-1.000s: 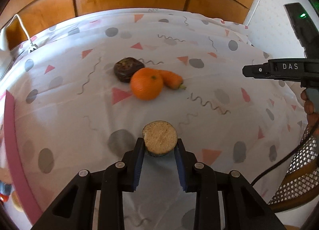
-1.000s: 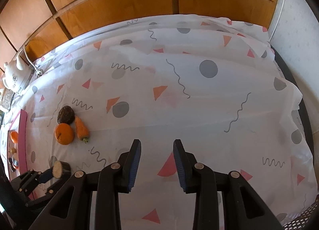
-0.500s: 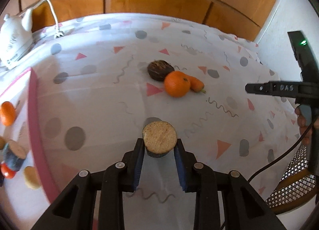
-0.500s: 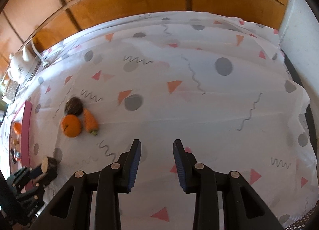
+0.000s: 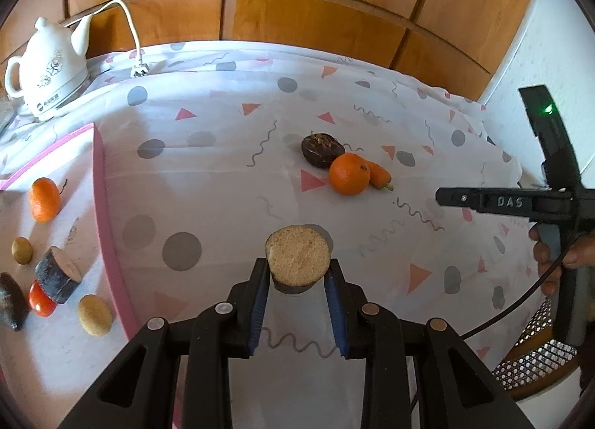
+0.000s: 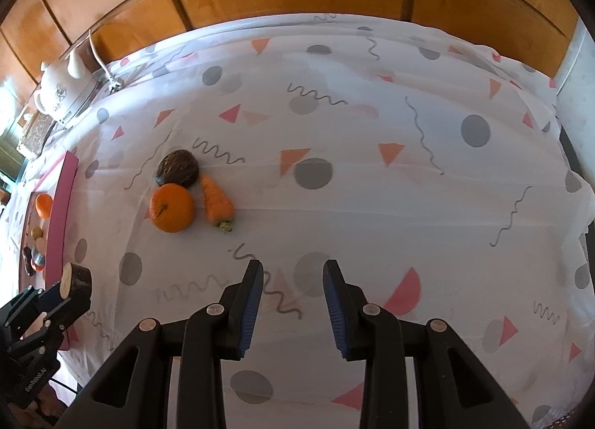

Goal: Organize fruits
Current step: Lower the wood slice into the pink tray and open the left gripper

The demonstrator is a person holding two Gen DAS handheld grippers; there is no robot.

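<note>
In the left wrist view, we are holding the left gripper (image 5: pixel 297 276) at lower centre, its jaws closed on a cut round piece (image 5: pixel 297 260) with its pale face toward the camera. Above right of it an orange (image 5: pixel 349 173), a carrot (image 5: pixel 379 174) and a dark round fruit (image 5: pixel 322 149) are lying clustered on the patterned tabletop (image 5: pixel 208 168). At the left edge, a pink-rimmed tray (image 5: pixel 102 213) is holding more produce.

In the right wrist view, we are keeping the right gripper (image 6: pixel 293 280) at bottom centre — jaws wide apart, gripping nothing. The same cluster is sitting at left of centre — the orange (image 6: pixel 171 207) touching the carrot (image 6: pixel 216 202).
</note>
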